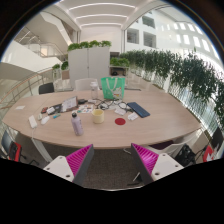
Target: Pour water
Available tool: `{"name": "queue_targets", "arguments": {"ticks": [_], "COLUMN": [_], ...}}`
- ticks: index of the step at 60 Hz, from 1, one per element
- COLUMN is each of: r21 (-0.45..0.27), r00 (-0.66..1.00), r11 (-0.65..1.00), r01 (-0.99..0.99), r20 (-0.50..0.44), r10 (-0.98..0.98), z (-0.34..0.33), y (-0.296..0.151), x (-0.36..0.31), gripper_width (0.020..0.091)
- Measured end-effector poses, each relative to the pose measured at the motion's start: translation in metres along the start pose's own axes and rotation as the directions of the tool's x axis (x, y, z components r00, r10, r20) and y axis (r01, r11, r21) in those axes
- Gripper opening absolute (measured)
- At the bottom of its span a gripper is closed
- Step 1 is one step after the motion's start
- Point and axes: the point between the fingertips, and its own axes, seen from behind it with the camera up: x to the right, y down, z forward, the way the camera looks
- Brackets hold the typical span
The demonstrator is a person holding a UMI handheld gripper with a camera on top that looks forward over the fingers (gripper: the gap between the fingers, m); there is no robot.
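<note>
A pale purple bottle (pixel 77 124) stands upright on the long wooden table (pixel 150 128), near its front edge. Just right of the bottle sits a yellow cup (pixel 98 115), and a small red disc (pixel 120 121) lies further right. My gripper (pixel 112 160) hangs well short of the table, below its front edge, far from all of them. Its two fingers with magenta pads (pixel 76 159) stand wide apart, open, with nothing between them.
A dark blue notebook (pixel 138 110), a teal object (pixel 113 88) and papers with a device (pixel 60 105) also lie on the table. Chairs (pixel 46 88) surround it. Tall plants (pixel 185 75) line the right side, and a white cabinet (pixel 88 62) stands behind.
</note>
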Motion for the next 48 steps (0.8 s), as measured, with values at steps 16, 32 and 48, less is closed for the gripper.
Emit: {"name": "queue_targets", "arguments": {"ticks": [16,32,48], "r21": [0.020,0.164,0.286], "r00": [0.998,0.999,0.984], "r11": [1.000,0.986,0.958], "r01": [-0.004,0.040,0.020], "r20": [-0.070,0.011,0.165], "r10": [0.006,-0.042,-0.069], "z": [-0.030,0.020,0.188], "y": [0.004,0.022,0.060], "x": [-0.053,-0.113,-0.218], "gripper_width": [0.0842,0.0842,0.0841]}}
